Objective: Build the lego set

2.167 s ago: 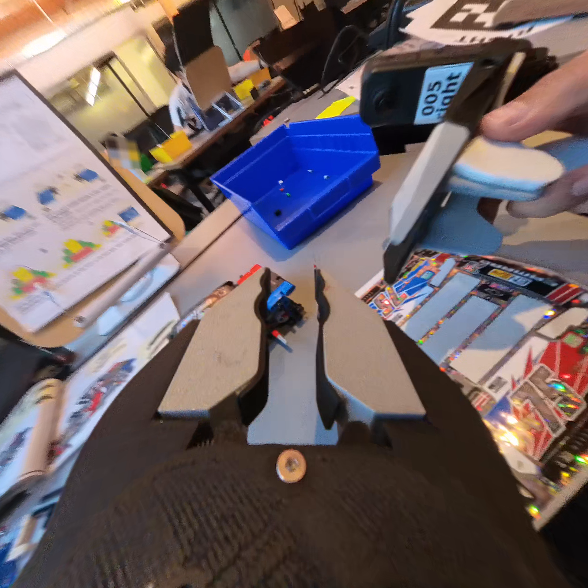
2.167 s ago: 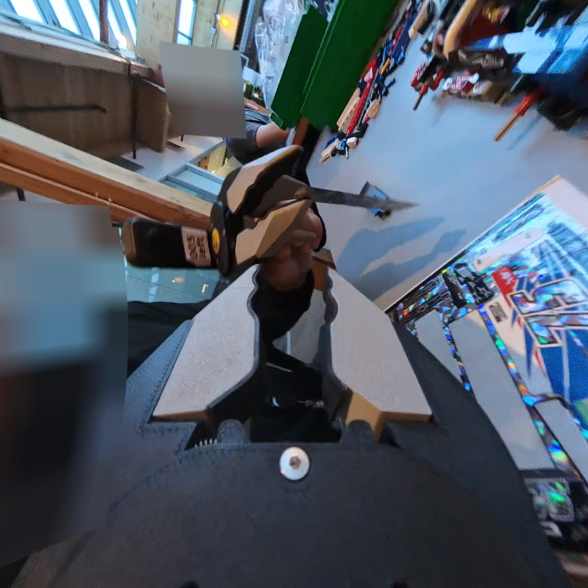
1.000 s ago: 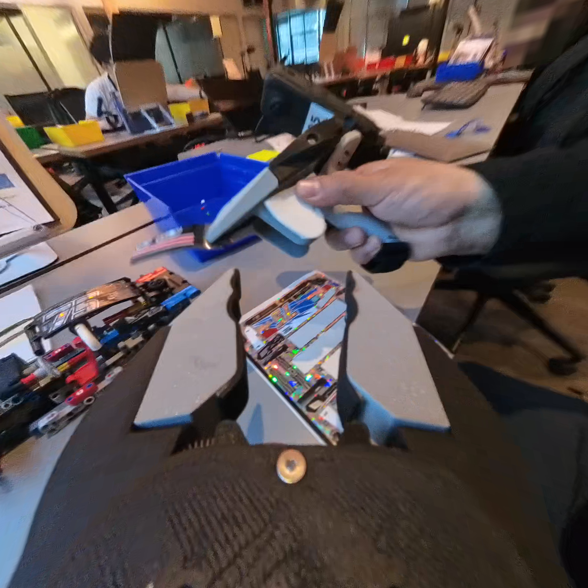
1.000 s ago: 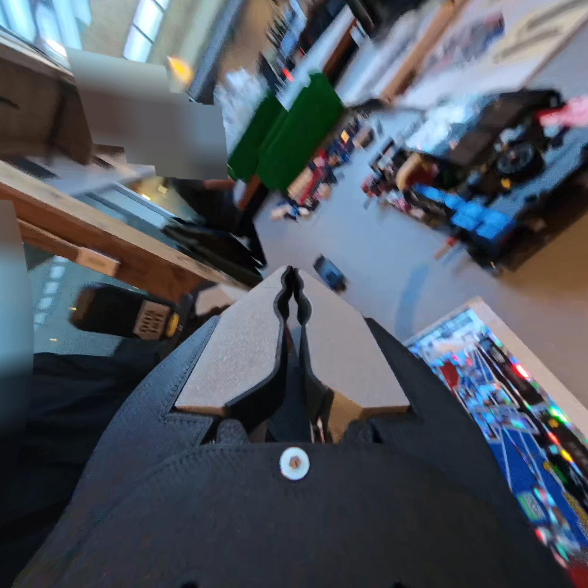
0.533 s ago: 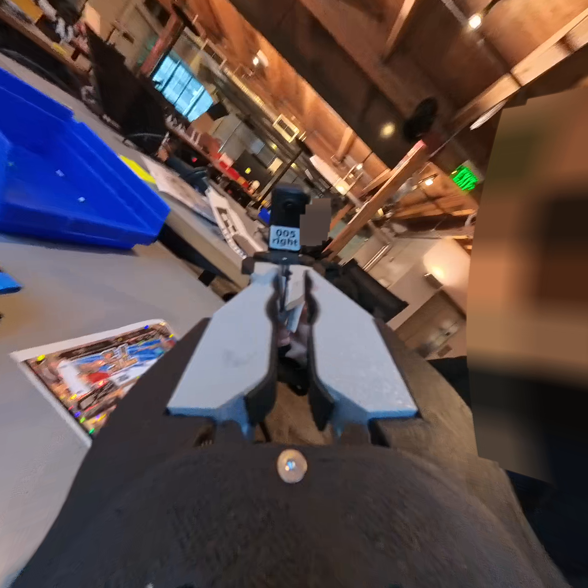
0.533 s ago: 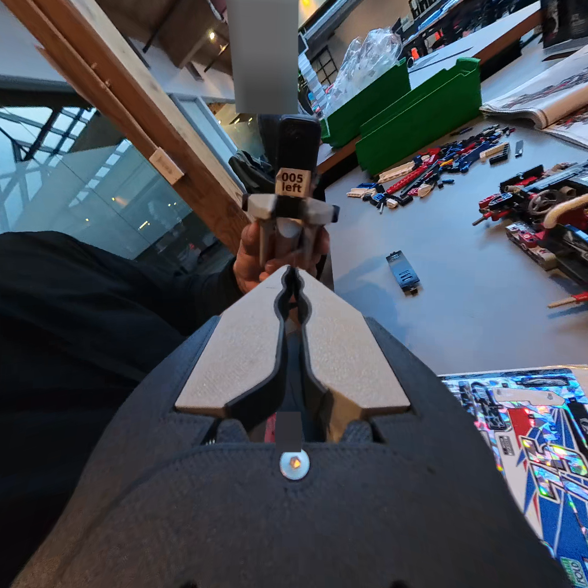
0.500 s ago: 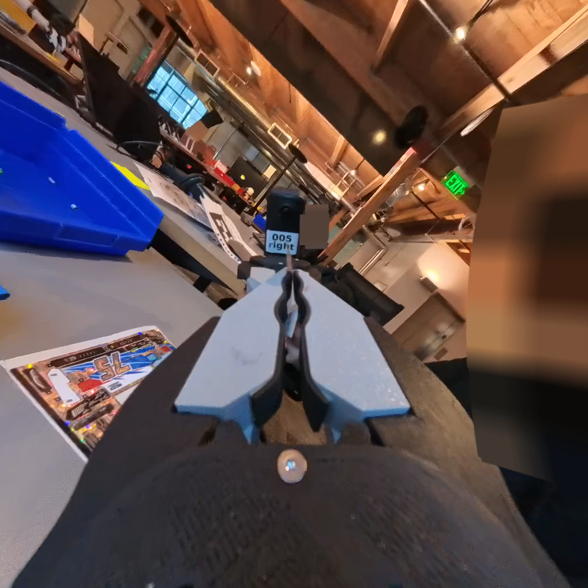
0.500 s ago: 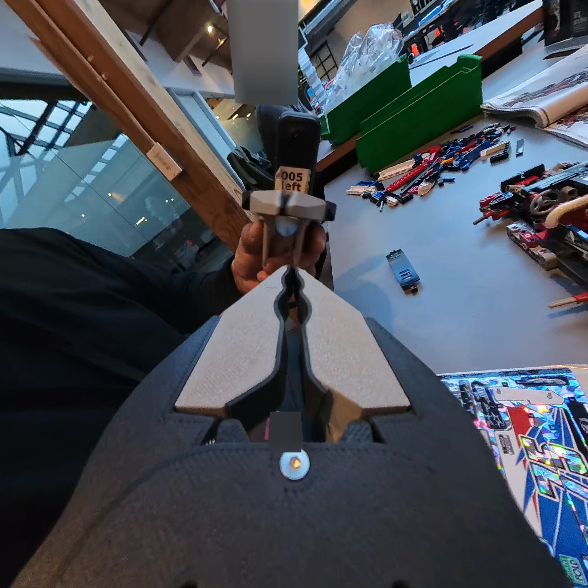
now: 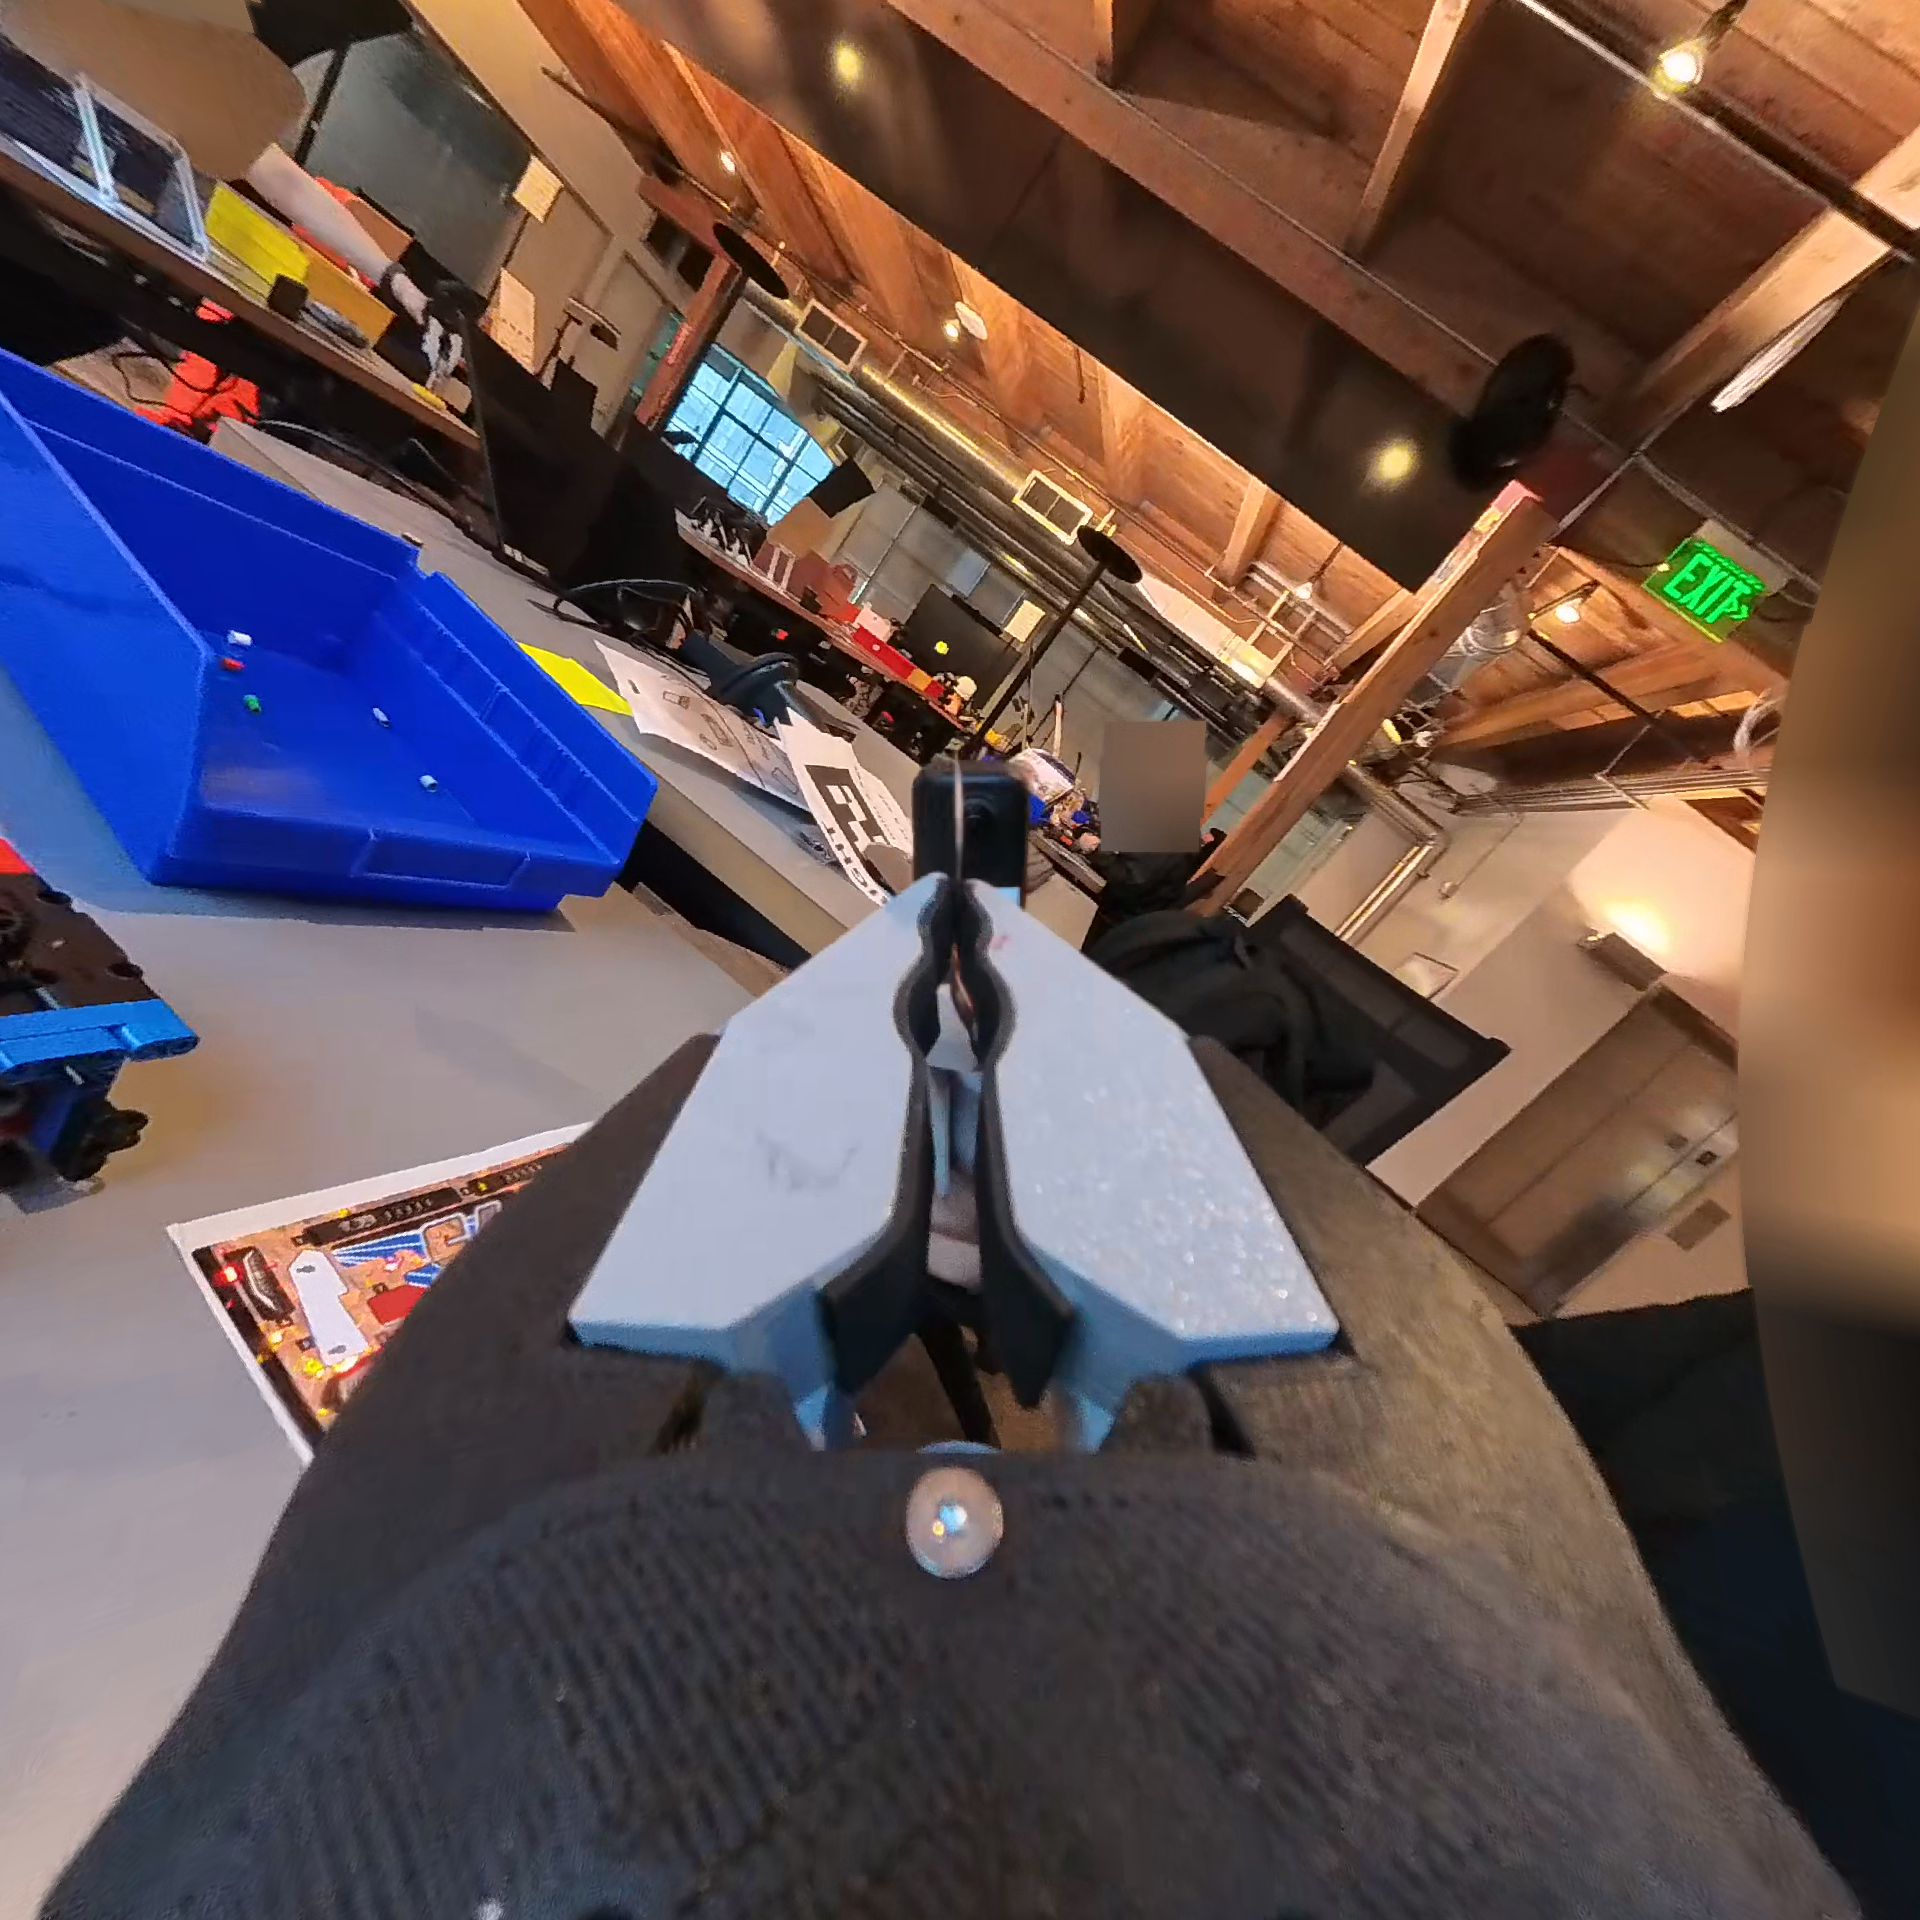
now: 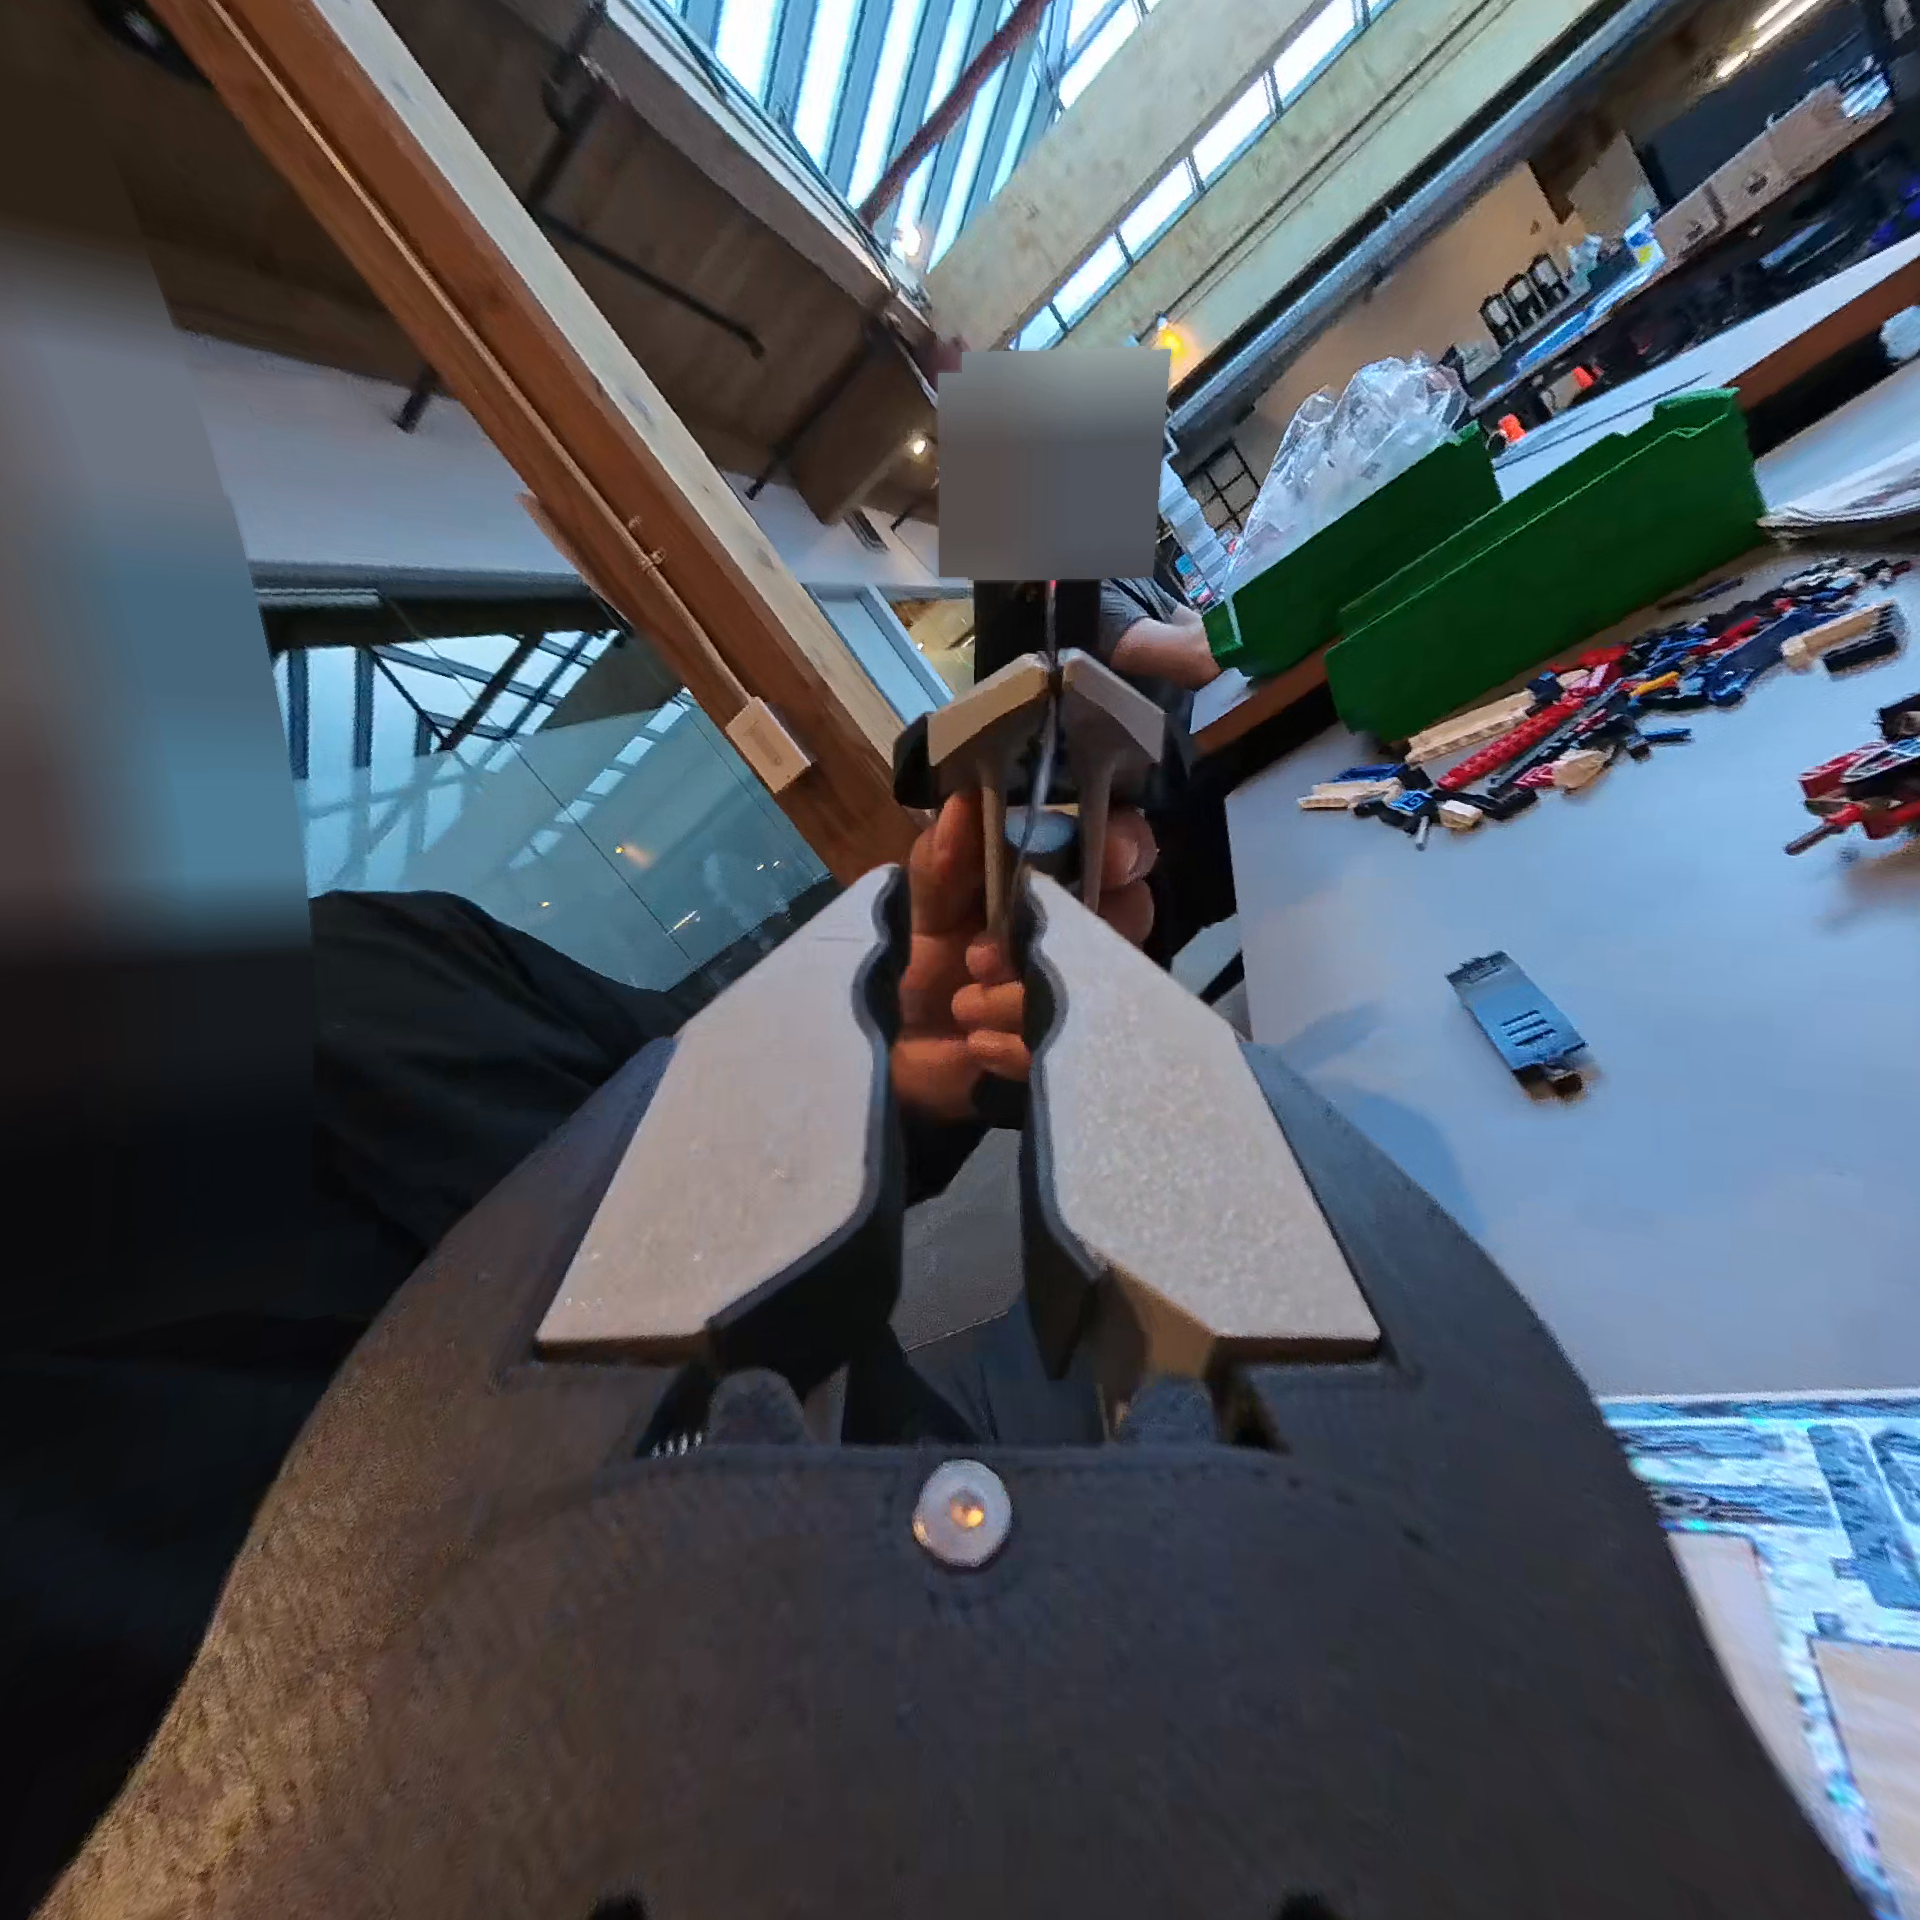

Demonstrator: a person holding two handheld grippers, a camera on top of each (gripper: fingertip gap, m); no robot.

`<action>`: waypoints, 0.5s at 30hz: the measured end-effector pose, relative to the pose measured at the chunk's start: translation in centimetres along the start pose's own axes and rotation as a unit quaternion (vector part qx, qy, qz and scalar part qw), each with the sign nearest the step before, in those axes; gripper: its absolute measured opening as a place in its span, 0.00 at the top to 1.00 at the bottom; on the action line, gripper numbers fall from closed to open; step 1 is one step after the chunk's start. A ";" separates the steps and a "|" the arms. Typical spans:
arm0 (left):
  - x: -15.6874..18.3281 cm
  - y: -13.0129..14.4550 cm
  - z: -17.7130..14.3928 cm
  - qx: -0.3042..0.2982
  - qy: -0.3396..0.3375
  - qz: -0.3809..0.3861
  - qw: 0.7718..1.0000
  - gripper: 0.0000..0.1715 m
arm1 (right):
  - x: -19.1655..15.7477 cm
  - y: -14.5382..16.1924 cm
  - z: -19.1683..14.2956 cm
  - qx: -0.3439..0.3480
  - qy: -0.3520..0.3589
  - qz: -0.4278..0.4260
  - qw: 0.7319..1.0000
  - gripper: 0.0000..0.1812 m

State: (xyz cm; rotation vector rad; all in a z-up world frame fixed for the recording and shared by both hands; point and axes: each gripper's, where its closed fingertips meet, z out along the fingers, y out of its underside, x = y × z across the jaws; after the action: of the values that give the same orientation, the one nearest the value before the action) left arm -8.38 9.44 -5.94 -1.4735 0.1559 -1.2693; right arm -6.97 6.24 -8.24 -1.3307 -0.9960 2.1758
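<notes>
The two grippers face each other in the air beside the grey table (image 9: 343, 1029). My left gripper (image 9: 948, 896) is shut on a thin sticker (image 9: 954, 831), seen edge-on as a dark line. In the right wrist view the left gripper (image 10: 1049, 675) shows head-on in a hand, with the sticker (image 10: 1029, 831) pinched in its tips. My right gripper (image 10: 961, 906) is open, its jaws on either side of the sticker's near end. A glittery sticker sheet (image 9: 343, 1278) lies on the table and also shows in the right wrist view (image 10: 1787, 1475). A part-built black, blue and red lego car (image 9: 52, 1029) sits at the left.
A blue bin (image 9: 312, 727) with a few small pieces stands at the back left. Two green bins (image 10: 1538, 561) and a heap of loose lego pieces (image 10: 1558, 717) lie far right. A dark flat piece (image 10: 1517, 1023) lies alone on the table. A person's dark sleeve (image 10: 468, 1091) is at the left. The gap from one gripper's tips to the other's is roughly 4 centimetres.
Both grippers rose off the table and turned to face each other. My left gripper closed on the sticker that the right one held. My right gripper has now opened.
</notes>
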 end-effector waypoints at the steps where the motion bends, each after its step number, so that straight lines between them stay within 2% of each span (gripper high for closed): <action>1: 0.1 0.2 0.0 -0.001 0.001 -0.001 1.000 1.00 | 0.4 0.1 -0.4 0.003 0.018 -0.009 1.000 0.93; 2: 0.3 -0.3 -0.1 0.020 0.004 -0.002 1.000 1.00 | 1.4 0.0 -1.3 0.012 0.057 -0.023 0.998 1.00; 3: 0.5 -1.5 -0.8 0.055 0.008 -0.007 0.998 1.00 | 2.7 -0.6 -2.7 0.041 0.103 -0.032 0.993 1.00; 4: 0.7 -3.0 -1.8 0.087 0.009 -0.007 0.996 1.00 | 3.2 -1.6 -4.5 0.090 0.116 -0.026 0.989 1.00; 5: 0.9 -4.3 -2.6 0.106 0.007 0.006 0.994 1.00 | 3.0 -2.4 -5.9 0.132 0.100 -0.008 0.986 1.00; 6: 1.3 -4.8 -3.1 0.105 0.008 0.016 0.994 1.00 | 2.7 -2.4 -6.7 0.144 0.082 0.004 0.986 1.00; 8: 1.9 -5.0 -3.3 0.091 0.020 0.005 0.996 1.00 | 2.5 -1.3 -6.3 0.105 0.092 -0.014 0.990 1.00; 10: 2.2 -4.9 -3.3 0.092 0.021 0.008 0.996 1.00 | 2.2 -0.4 -4.6 0.047 0.121 -0.053 0.990 0.88; 13: 2.6 -4.5 -3.4 0.101 0.030 -0.012 0.994 1.00 | 0.1 -0.6 -1.2 0.015 0.090 -0.095 0.991 0.83; 15: 2.9 -4.0 -3.4 0.102 0.042 -0.033 0.993 1.00 | -0.8 -0.7 0.8 0.002 0.065 -0.114 0.991 0.83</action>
State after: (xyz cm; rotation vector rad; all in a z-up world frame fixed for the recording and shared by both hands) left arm -11.83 6.74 -1.77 -1.2605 0.0324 -1.3603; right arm -7.32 5.89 -7.03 -1.2710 -1.0370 1.8977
